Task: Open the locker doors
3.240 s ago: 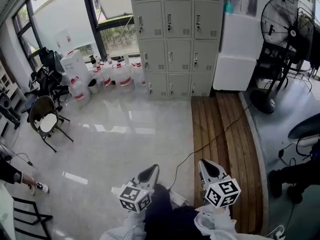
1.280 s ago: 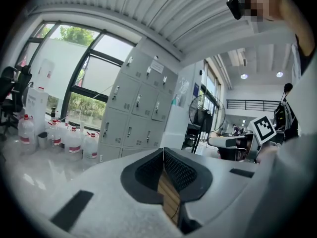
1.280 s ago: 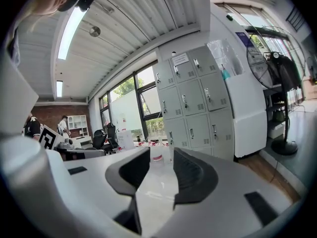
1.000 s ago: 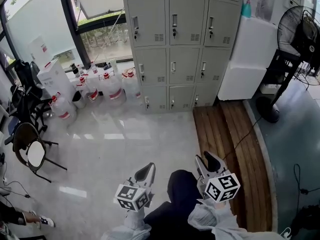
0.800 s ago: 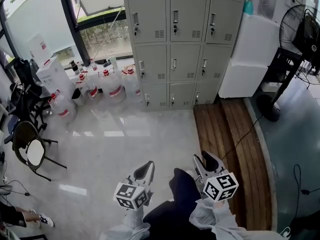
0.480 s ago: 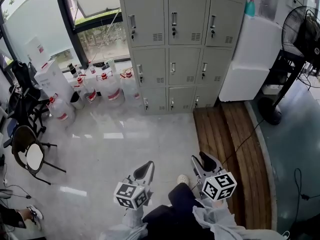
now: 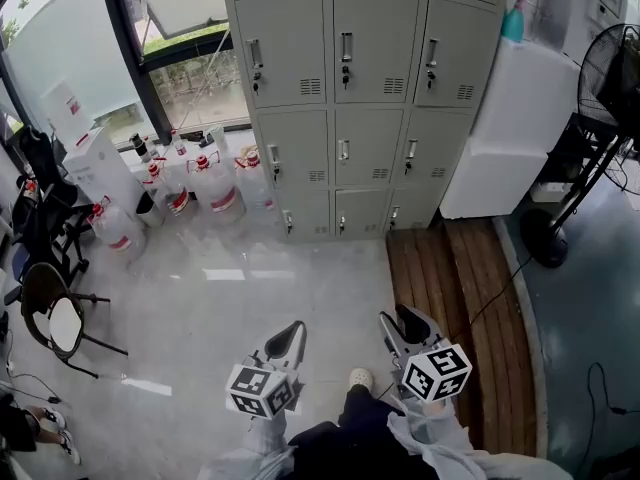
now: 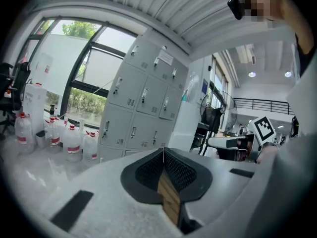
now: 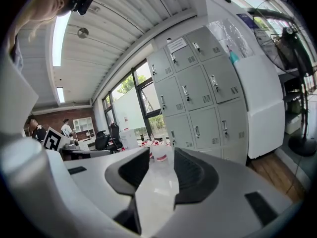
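The locker doors (image 7: 345, 98) are seen shut, well ahead of both pairs of jaws. The left gripper (image 7: 290, 330) is held closed and empty. The right gripper (image 7: 400, 320) is held with jaws apart, nothing between. Both are pointed at the doors, tilted slightly down.

The head view looks steeply down from above; both gripper views face nearly level toward the shared lockers (image 7: 345, 98) at twelve o'clock.

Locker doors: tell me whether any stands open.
Shut. Every locker door in view lies flush with its neighbours; none swings out.
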Motion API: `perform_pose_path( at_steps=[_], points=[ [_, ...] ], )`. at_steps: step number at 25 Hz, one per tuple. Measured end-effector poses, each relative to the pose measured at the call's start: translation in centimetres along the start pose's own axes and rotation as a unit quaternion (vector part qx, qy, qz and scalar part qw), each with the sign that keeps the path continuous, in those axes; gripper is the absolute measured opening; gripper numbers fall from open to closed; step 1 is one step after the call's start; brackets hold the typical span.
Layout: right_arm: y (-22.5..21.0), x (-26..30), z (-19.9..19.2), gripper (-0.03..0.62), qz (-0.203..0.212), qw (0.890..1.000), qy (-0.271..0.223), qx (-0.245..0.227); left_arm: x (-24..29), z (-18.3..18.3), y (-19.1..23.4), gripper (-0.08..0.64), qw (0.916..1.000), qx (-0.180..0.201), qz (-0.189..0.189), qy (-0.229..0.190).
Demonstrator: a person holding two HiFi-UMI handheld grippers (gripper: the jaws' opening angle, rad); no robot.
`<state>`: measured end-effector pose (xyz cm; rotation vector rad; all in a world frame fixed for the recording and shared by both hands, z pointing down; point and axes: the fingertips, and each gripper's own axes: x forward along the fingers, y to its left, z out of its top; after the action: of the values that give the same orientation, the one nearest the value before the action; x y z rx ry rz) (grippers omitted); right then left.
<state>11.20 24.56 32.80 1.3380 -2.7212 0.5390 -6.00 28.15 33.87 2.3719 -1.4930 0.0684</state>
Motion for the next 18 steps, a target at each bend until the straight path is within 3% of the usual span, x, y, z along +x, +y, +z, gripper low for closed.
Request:
perform_pose_path(
  at_steps=[18],
  points=[
    [-9.8, 8.1, 4.3, 0.137, 0.014, 1.0, -0.003, -0.003, 11.1, 4.3, 3.0, 0.011, 0.9994, 0.011, 0.029, -0.018]
  ],
)
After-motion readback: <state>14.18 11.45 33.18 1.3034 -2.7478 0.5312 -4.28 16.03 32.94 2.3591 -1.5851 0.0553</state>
